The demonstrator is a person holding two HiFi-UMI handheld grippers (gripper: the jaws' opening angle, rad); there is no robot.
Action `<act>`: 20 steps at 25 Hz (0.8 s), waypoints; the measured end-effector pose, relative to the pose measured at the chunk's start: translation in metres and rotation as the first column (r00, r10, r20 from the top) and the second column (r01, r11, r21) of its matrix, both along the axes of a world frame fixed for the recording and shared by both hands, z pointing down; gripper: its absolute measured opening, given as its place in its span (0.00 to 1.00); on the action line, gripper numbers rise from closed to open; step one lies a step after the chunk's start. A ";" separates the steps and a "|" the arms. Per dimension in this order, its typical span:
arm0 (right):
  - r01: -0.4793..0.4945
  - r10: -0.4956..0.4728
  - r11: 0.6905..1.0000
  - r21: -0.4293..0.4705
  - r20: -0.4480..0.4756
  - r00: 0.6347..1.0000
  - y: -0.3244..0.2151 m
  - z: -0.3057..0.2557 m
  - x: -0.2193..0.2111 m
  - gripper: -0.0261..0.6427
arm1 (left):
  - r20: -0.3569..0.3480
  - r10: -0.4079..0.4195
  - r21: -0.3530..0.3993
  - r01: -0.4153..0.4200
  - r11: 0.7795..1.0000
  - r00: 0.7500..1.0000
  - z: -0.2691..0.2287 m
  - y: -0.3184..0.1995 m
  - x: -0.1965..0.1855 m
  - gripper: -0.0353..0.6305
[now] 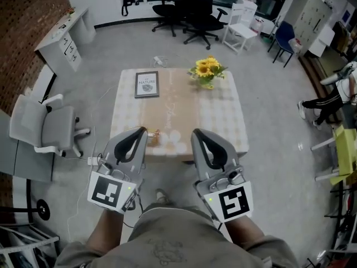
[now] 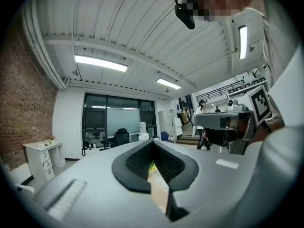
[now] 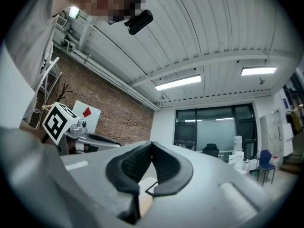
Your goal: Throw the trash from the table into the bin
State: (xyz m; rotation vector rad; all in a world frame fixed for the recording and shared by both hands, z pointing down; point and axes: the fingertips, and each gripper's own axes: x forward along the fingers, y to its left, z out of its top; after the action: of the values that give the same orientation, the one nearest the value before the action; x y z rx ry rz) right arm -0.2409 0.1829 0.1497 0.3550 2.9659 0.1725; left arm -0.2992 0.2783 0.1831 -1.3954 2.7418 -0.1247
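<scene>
Pale checked cloth covers the table (image 1: pixel 223 121) at the middle of the head view. A book (image 1: pixel 146 84) lies flat at the table's 11 o'clock corner and a vase of yellow flowers (image 1: pixel 207 72) stands at its 1 o'clock. The trash (image 1: pixel 154 134), a small crumpled wrapper with some pale scraps beside it, lies at the table's 7 o'clock edge, just beside the tips of the left gripper (image 1: pixel 143 130). The right gripper (image 1: pixel 196 132) is held level at 5 o'clock of the view, its tips over the same near edge, to the right of the trash and apart from it. A grey chair (image 1: pixel 47 127) stands at 9 o'clock and black office chairs (image 1: pixel 189 10) at 12 o'clock.

In the left gripper view, the left gripper (image 2: pixel 153 141) has its dark pads (image 2: pixel 135 163) meeting at the tips with nothing pinched there. A strip of the table shows through the gap beneath them. The right gripper (image 2: pixel 223 120) shows at 3 o'clock.

In the right gripper view, the right gripper (image 3: pixel 151 144) is closed tip to tip and empty. The left gripper (image 3: pixel 90 139) sits at 9 o'clock before a brick wall (image 3: pixel 118 113).
</scene>
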 end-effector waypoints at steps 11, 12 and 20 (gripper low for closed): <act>0.086 -0.085 0.995 0.045 -0.016 0.996 0.067 0.017 -0.049 0.04 | -0.021 -0.092 0.003 0.092 0.996 0.996 0.016 0.072 -0.038 0.06; 0.097 -0.096 0.994 0.045 -0.019 0.995 0.072 0.019 -0.052 0.04 | -0.028 -0.100 0.002 0.100 0.995 0.995 0.019 0.077 -0.040 0.06; 0.165 -0.162 0.985 0.046 -0.069 0.984 0.079 0.039 -0.068 0.04 | -0.067 -0.161 -0.014 0.161 0.987 0.985 0.035 0.087 -0.048 0.06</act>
State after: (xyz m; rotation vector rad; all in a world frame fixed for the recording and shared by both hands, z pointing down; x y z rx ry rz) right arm -0.3092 0.2622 0.1887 0.6202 2.9819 0.2226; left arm -0.3473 0.3649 0.2183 -1.1998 2.9114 -0.0987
